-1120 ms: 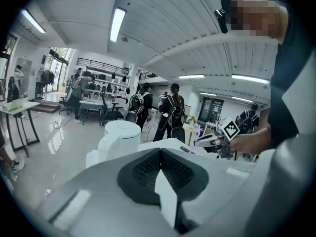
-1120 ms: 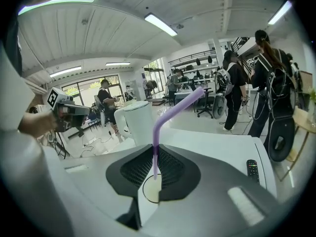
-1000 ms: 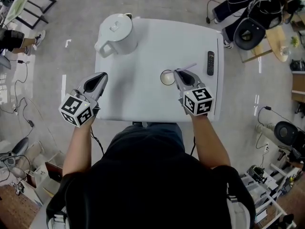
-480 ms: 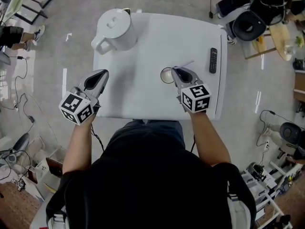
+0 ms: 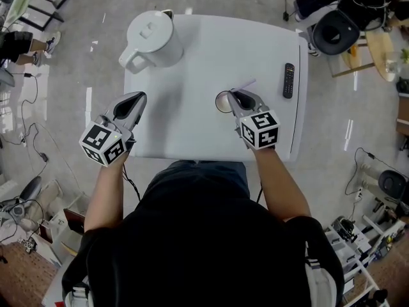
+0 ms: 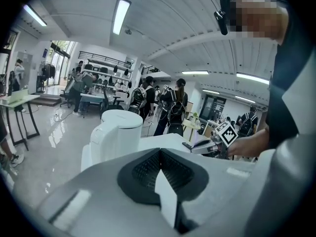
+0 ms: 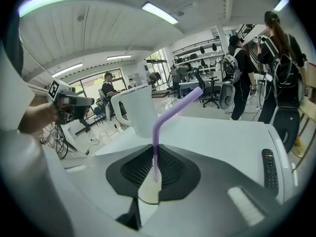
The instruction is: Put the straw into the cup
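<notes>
A small round cup [image 5: 222,102] stands on the white table [image 5: 192,69], right of the middle. My right gripper [image 5: 232,95] is at the cup's right rim, shut on a bent purple straw [image 5: 248,84] whose upper part slants away to the right. In the right gripper view the straw [image 7: 170,111] rises from between the shut jaws of my right gripper [image 7: 154,152], and the cup [image 7: 148,194] shows right below them. My left gripper [image 5: 137,98] hovers at the table's left edge; in its own view the left gripper [image 6: 160,152] is shut and holds nothing.
A large white jug [image 5: 151,39] with a lid and handle stands at the table's far left corner. A black remote [image 5: 288,80] lies near the right edge. Chairs, cables and people surround the table.
The right gripper with the straw has edged a little left, closer over the cup. The left gripper has stayed where it was.
</notes>
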Action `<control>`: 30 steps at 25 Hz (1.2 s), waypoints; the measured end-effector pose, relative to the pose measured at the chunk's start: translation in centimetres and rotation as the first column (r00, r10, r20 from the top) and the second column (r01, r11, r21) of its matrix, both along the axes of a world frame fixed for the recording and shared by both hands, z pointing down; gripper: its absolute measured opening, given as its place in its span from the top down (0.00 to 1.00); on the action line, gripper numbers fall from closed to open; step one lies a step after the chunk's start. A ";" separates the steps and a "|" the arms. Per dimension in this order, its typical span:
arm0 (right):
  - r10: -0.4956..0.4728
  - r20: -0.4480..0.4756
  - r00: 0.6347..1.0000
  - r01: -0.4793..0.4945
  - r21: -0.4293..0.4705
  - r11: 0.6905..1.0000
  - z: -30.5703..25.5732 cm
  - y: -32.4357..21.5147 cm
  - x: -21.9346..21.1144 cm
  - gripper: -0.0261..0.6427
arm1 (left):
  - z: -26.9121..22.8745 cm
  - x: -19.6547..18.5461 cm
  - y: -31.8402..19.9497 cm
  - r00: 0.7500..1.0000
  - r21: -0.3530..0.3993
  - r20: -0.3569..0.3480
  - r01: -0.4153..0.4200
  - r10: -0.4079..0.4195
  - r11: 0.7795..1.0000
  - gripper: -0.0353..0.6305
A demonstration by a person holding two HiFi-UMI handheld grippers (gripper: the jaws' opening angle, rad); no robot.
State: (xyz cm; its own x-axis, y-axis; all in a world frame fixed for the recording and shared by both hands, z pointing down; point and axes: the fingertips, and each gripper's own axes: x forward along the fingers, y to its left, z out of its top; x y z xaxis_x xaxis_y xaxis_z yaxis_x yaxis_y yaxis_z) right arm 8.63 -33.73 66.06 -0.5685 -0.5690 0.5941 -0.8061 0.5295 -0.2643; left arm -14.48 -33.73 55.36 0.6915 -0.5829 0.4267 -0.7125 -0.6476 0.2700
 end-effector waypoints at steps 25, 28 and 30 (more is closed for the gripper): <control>-0.025 -0.008 1.000 0.025 -0.030 0.999 2.0 -0.6 0.0 0.87 | -0.5 1.2 -0.7 1.000 0.007 0.010 -0.013 0.013 1.000 0.95; -0.028 -0.024 0.999 0.027 -0.037 0.999 2.2 -0.7 0.1 0.87 | -0.8 1.3 -0.6 1.000 0.016 0.010 -0.013 0.013 1.000 0.95; -0.033 -0.032 0.999 0.031 -0.042 0.999 2.3 -0.8 0.1 0.85 | -1.1 1.4 -0.5 1.000 0.022 0.010 -0.014 0.014 1.000 0.95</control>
